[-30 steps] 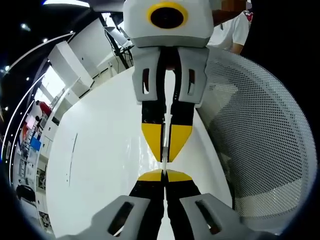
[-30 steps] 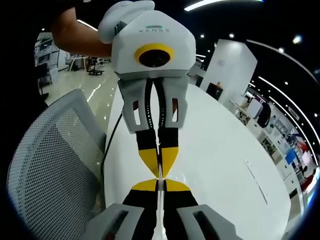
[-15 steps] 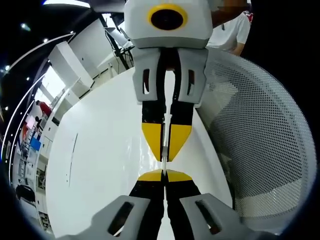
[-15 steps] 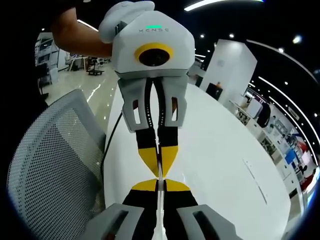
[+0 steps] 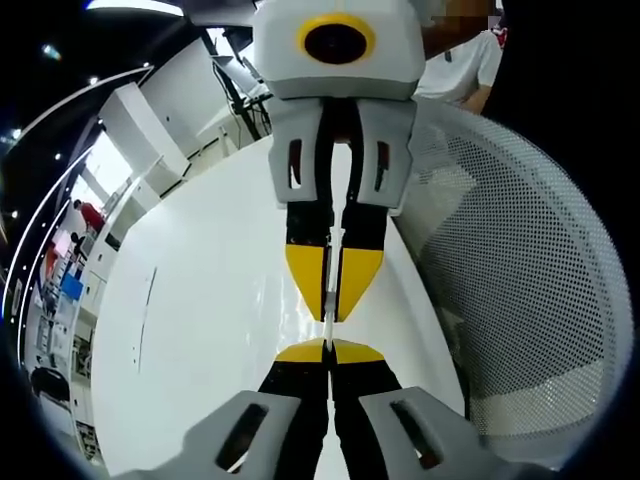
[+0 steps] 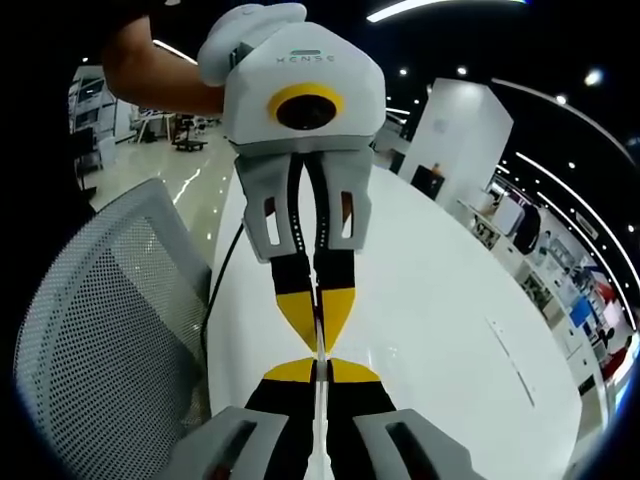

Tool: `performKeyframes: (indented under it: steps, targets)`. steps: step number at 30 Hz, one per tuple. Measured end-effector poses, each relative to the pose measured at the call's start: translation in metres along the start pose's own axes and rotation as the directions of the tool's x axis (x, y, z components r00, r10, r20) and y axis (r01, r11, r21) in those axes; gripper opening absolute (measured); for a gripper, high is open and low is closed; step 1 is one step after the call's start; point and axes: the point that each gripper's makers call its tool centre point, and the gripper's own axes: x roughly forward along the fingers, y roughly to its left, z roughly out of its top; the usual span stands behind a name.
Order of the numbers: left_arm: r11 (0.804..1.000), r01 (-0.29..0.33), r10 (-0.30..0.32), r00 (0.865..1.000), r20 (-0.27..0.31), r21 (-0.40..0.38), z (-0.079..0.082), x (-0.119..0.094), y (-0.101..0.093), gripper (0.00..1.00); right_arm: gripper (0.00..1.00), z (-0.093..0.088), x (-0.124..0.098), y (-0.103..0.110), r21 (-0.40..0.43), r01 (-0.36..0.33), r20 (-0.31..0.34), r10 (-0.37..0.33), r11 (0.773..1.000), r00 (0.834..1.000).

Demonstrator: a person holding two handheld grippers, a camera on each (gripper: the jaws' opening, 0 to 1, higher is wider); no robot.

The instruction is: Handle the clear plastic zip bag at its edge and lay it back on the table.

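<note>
I noted a glossy white table (image 5: pixel 200 330), and a chair (image 5: pixel 520 290) of pale grey mesh with a fine dot pattern. Both the left gripper (image 5: pixel 328 348) and right gripper (image 6: pixel 318 365) had yellow tips on black fingers with grey housings.

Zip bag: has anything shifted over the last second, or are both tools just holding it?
Almost nothing changed. The left tool and right tool stay shut on the thin edge of the zip bag, tip to tip above the white table. The facing tool drifts very slightly in each view. The mesh chair is unchanged.
</note>
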Motion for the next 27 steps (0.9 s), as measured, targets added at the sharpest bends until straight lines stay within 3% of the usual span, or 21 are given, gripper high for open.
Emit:
performKeyframes:
  steps: [27]
  targets:
    - [1.000,-0.004,0.004,1.000,0.016,-0.001,0.0002,-0.0019,0.0006,0.00,0.00,-0.0021,-0.0008,-0.0007,0.000,0.002,-0.008,-0.002,1.000,1.000]
